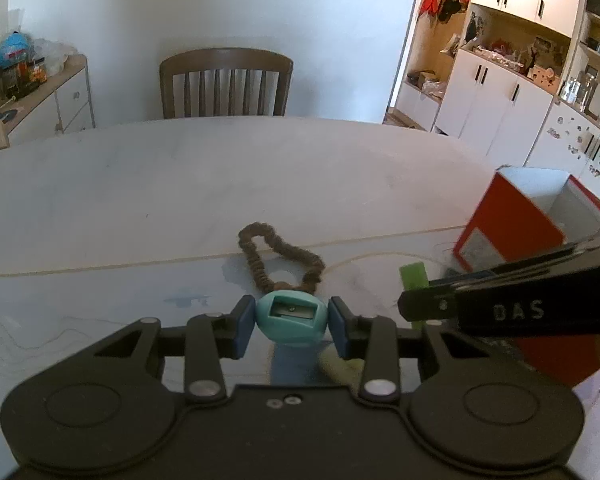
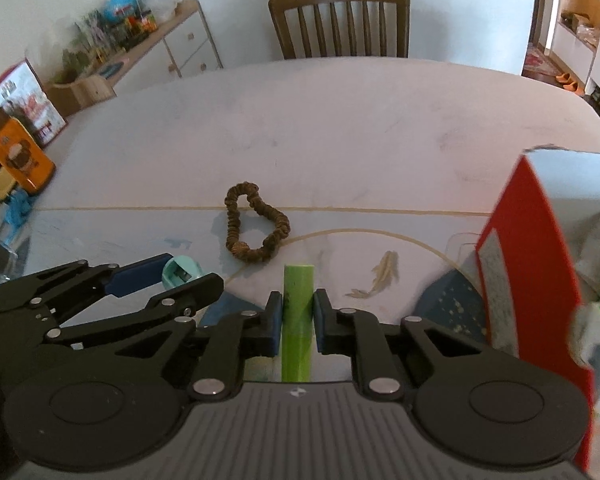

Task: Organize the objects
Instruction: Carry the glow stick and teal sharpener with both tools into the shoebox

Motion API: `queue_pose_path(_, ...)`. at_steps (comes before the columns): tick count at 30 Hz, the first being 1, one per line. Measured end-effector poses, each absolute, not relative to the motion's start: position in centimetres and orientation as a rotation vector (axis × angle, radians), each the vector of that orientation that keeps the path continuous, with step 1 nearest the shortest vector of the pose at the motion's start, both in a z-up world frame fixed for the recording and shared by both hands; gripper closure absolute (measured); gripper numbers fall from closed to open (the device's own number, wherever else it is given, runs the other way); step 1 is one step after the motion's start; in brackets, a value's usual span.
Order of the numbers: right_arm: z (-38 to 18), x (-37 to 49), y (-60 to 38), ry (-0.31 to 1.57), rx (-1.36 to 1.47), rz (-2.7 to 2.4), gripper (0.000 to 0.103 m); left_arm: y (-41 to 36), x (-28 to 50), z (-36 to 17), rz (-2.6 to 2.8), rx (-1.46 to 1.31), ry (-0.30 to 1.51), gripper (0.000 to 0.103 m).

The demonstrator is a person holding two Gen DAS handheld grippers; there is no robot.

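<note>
My left gripper (image 1: pixel 292 320) is shut on a teal pencil sharpener (image 1: pixel 291 317), held just above the table; the right wrist view shows that gripper (image 2: pixel 180 276) and the sharpener (image 2: pixel 181 273) at lower left. My right gripper (image 2: pixel 297 310) is shut on a green stick (image 2: pixel 298 320) that points forward; the stick's tip (image 1: pixel 414 276) shows beside the right gripper's arm in the left wrist view. A brown hair scrunchie (image 2: pixel 254 224) lies on the table just ahead of both grippers, also the scrunchie (image 1: pixel 280 258) in the left wrist view.
A red and white box (image 2: pixel 540 264) stands open at the right, the same box (image 1: pixel 520 220) in the left wrist view. An orange tin (image 2: pixel 18 160) and a picture card (image 2: pixel 26 100) sit at the table's left edge. A wooden chair (image 2: pixel 340 20) stands at the far side.
</note>
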State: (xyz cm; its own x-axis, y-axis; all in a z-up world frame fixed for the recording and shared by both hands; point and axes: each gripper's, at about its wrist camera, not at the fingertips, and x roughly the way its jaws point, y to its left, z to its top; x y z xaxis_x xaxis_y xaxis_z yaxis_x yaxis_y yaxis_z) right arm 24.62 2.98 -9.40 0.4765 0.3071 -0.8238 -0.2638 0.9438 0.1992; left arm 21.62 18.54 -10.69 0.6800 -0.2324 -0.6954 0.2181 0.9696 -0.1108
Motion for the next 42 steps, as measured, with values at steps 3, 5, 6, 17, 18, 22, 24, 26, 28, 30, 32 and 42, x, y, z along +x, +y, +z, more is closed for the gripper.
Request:
queue_pose_path(3, -8.1, 23.4, 2.0, 0.998, 0.066, 0.357, 0.088, 18.0, 20.8, -9.7, -0.264, -0.022, 0.776, 0.065)
queue_pose_path(5, -7.3, 22.6, 1.3, 0.995, 0.073, 0.366, 0.088, 17.5, 20.1, -9.0, -0.275, -0.016, 0.769, 0.065)
queue_pose_path(6, -6.9, 22.2, 1.1, 0.995, 0.072, 0.365, 0.088, 17.3, 19.9, -8.5, -0.282, -0.017, 0.767, 0.065)
queue_pose_path(17, -2.1, 18.4, -4.1, 0.912, 0.123, 0.362, 0.088, 13.6, 17.4, -3.9, -0.34, -0.032, 0.735, 0.065)
queue_pose_path(18, -1.8, 18.3, -4.5, 0.903, 0.125, 0.361, 0.088, 13.0, 17.2, -3.5, -0.345, -0.028, 0.728, 0.065)
queue_pose_path(22, -0.4, 17.6, -6.7, 0.866, 0.127, 0.354, 0.088, 11.1, 16.5, -2.3, -0.36, -0.024, 0.704, 0.065)
queue_pose_path(24, 0.2, 17.4, -7.9, 0.847, 0.124, 0.347, 0.088, 10.1, 16.2, -1.8, -0.361, -0.019, 0.693, 0.065)
queue_pose_path(26, 0.5, 17.2, -9.2, 0.836, 0.127, 0.34, 0.088, 9.1, 16.0, -1.4, -0.362, -0.013, 0.685, 0.065)
queue_pose_path(28, 0.9, 17.1, -10.4, 0.825, 0.129, 0.333, 0.088, 8.1, 15.8, -1.1, -0.362, -0.009, 0.678, 0.065)
queue_pose_path(30, 1.2, 17.0, -11.6, 0.815, 0.13, 0.327, 0.088, 7.1, 15.6, -0.8, -0.362, -0.004, 0.673, 0.065)
queue_pose_path(32, 1.4, 16.9, -13.0, 0.807, 0.135, 0.322, 0.088, 6.1, 15.5, -0.5, -0.363, -0.002, 0.67, 0.065)
queue_pose_path(42, 1.3, 17.8, -19.7, 0.785, 0.152, 0.267, 0.088, 1.0, 16.2, -0.5, -0.371, 0.012, 0.675, 0.065)
